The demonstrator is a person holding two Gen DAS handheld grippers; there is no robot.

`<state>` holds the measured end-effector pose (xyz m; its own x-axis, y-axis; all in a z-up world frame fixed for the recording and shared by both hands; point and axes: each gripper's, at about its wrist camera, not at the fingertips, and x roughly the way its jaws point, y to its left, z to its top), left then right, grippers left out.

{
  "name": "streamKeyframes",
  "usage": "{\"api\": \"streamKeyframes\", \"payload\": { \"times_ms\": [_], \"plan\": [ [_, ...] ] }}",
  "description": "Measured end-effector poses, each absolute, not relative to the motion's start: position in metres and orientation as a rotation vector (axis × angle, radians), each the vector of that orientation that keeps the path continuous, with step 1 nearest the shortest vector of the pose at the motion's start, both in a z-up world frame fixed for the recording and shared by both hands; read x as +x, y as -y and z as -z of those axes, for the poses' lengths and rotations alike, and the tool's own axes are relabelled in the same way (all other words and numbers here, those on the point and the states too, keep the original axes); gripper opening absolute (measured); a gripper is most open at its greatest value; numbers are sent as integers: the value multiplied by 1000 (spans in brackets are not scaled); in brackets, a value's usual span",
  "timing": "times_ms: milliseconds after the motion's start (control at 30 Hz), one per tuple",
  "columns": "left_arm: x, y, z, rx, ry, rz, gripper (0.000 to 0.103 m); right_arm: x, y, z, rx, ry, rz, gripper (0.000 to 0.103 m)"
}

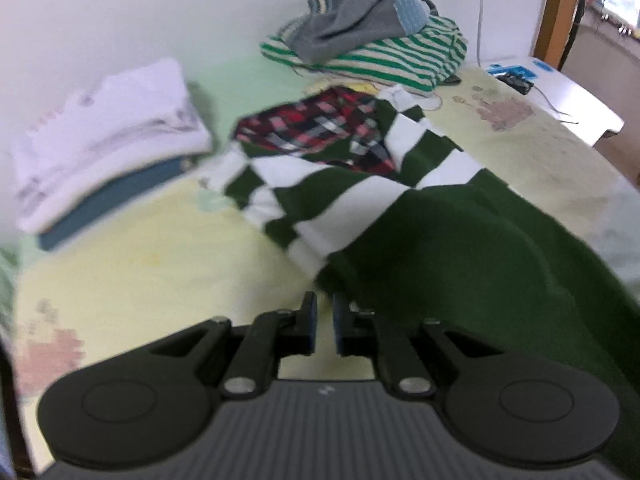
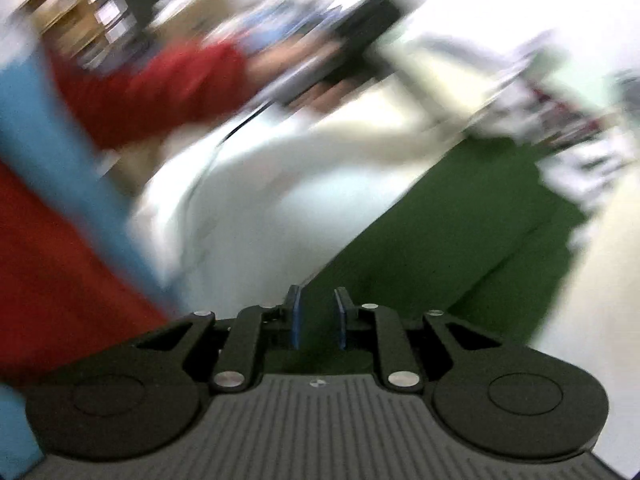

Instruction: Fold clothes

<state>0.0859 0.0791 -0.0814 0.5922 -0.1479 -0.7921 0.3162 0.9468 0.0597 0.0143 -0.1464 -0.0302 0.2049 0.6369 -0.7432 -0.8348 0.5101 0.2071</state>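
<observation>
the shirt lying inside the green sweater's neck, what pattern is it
Red, navy and white plaid shirt, clearest in the left wrist view.

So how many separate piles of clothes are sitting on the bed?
2. A folded white and blue pile lies at the left; a rumpled heap with a grey top over green stripes sits by the wall. The green garment lies spread out; more may be hidden.

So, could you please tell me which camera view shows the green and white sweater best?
The left wrist view: the green and white sweater lies there fairly sharp, stripes and plaid collar visible. The right wrist view shows only a blurred green patch of it.
</observation>
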Motion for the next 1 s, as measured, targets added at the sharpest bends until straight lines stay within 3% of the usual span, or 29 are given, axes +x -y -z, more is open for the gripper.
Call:
{"api": "streamKeyframes", "payload": {
  "times_ms": [200,300,500,567,667,767,833,867,1000],
  "plan": [
    [61,-56,81,152,-875,388,7,109,134,47,-163,-789,-775,18],
    [53,-37,94,147,-900,428,11,145,119,66,-134,-806,-753,13],
    [35,-17,104,206,-867,375,6,177,80,97,-118,-870,-814,13],
    [34,-18,106,189,-864,365,6,183,69,106,-186,-879,-762,2],
    [32,-19,107,179,-856,352,6,192,64,106,-177,-867,-743,0],
    [32,-16,110,179,-845,336,6,207,67,89,-33,-811,-775,8],
    [32,-15,110,173,-840,325,6,225,60,85,-13,-782,-750,24],
    [32,-15,110,170,-840,321,6,234,55,87,-23,-766,-728,28],
    [31,-18,109,151,-846,314,6,275,42,108,31,-827,-741,31]
  ]
}}
